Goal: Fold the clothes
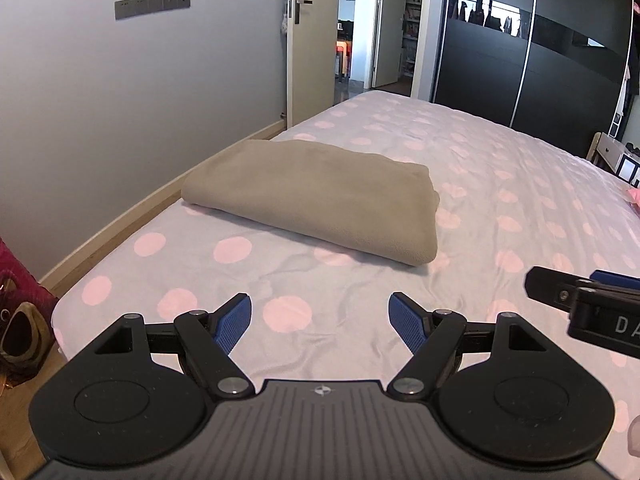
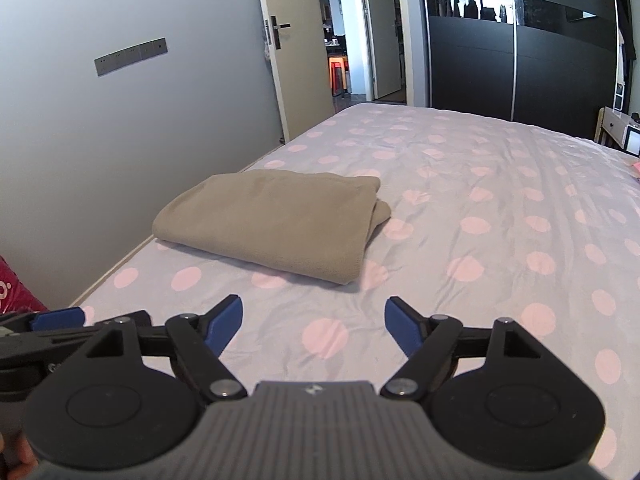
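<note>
Left gripper (image 1: 320,320): jaws spread wide, nothing between the blue pads (image 1: 233,326); hovers above the bed sheet (image 1: 500,168), angled down toward it

Right gripper (image 2: 313,322): jaws likewise wide apart, empty, blue pads (image 2: 224,326) clear of the sheet; sits just beside the left gripper, whose tip shows at the left edge of the right wrist view

Folded cloth (image 1: 316,196): beige, soft, folded into a thick rectangle; lies flat on the bed ahead of both grippers, apart from the fingertips, slightly left of centre for the right gripper; loose layered edges face the right side

Bed sheet: pale lilac with pink dots, lightly creased, directly under and ahead of both grippers

Wall (image 1: 100,100): grey, to the left of the grippers, with a strip of switches (image 1: 152,5)

Door (image 1: 310,40): cream, open, far ahead beyond the bed

Wardrobe (image 1: 520,60): dark sliding panels, far ahead to the right

Red bag (image 1: 20,304): low at the left, beside the bed
</note>
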{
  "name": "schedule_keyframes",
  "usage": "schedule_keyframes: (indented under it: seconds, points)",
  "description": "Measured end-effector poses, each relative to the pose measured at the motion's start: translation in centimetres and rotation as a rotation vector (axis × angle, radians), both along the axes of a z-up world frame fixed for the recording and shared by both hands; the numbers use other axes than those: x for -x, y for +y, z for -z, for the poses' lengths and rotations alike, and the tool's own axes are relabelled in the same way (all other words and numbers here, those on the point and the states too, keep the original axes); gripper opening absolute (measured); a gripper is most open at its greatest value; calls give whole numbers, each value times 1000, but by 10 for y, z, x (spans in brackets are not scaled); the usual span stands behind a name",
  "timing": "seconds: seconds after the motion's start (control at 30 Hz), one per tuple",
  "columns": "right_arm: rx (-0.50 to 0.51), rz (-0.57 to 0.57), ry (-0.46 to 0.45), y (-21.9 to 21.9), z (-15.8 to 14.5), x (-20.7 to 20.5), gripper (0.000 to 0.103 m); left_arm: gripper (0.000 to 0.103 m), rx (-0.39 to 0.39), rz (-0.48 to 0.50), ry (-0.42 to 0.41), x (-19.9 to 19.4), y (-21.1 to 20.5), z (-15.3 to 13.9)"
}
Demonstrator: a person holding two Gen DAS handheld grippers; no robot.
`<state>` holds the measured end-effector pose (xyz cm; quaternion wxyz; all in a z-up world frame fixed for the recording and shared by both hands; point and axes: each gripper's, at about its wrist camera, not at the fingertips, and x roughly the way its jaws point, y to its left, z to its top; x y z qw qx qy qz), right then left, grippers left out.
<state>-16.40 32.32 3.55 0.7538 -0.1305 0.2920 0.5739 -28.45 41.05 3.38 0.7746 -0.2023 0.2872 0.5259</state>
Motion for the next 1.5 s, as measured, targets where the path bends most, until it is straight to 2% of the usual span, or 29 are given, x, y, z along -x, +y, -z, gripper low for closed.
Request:
schedule_keyframes:
  seconds: [0.6,1.0,1.5]
  points:
    - [-3,-13,-11,-1,7,3,81,75,12,14,-19,-6,-5,3]
    - [-10,-18,-24,-2,7,6,81,75,-16,-14,27,-9,-10,1]
    - [-44,-25,-43,-9,0,8,82,75,-15,-17,21,-9,-13,-2]
